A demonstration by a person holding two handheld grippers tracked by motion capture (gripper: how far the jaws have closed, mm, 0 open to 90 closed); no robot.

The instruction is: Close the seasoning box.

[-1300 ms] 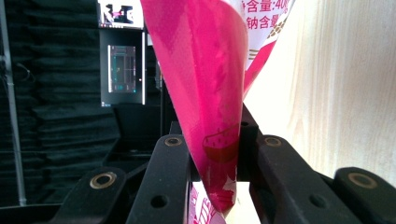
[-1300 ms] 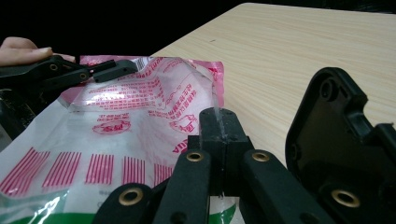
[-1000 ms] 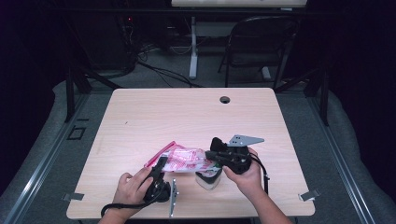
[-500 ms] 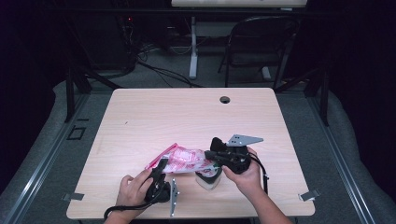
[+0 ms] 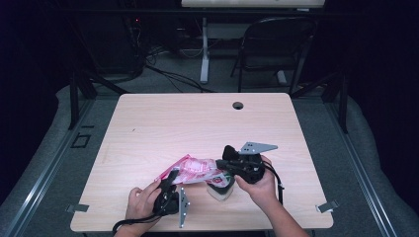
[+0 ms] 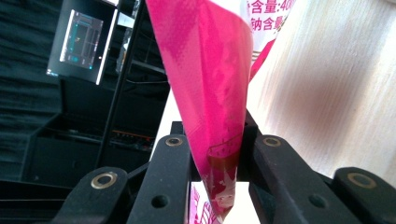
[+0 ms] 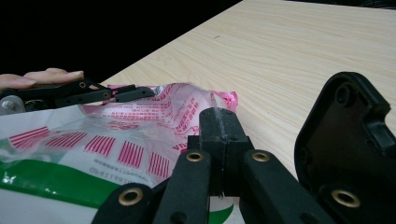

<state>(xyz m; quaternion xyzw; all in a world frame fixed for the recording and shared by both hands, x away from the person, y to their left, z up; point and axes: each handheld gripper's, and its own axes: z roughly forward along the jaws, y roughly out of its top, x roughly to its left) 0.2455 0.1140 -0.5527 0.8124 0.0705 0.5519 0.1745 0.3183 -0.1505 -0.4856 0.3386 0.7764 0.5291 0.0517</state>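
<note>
A pink and white plastic bag (image 5: 197, 170) with printed text hangs stretched between both grippers, just above the front of the wooden table (image 5: 197, 123). My left gripper (image 5: 170, 178) is shut on the bag's pink edge (image 6: 210, 93), which is folded between the jaws of this gripper (image 6: 219, 163). My right gripper (image 5: 223, 164) is shut on the opposite clear edge of the bag (image 7: 116, 140), pinched flat at the tips of that gripper (image 7: 218, 126). The left gripper (image 7: 116, 93) appears beyond the bag in the right gripper view. A pale lump (image 5: 220, 190) sits under the bag.
A round cable hole (image 5: 238, 105) lies near the table's far edge. Behind the table stand a black chair (image 5: 276, 49) and a desk leg with cables on the floor. The table's front edge runs just below both hands.
</note>
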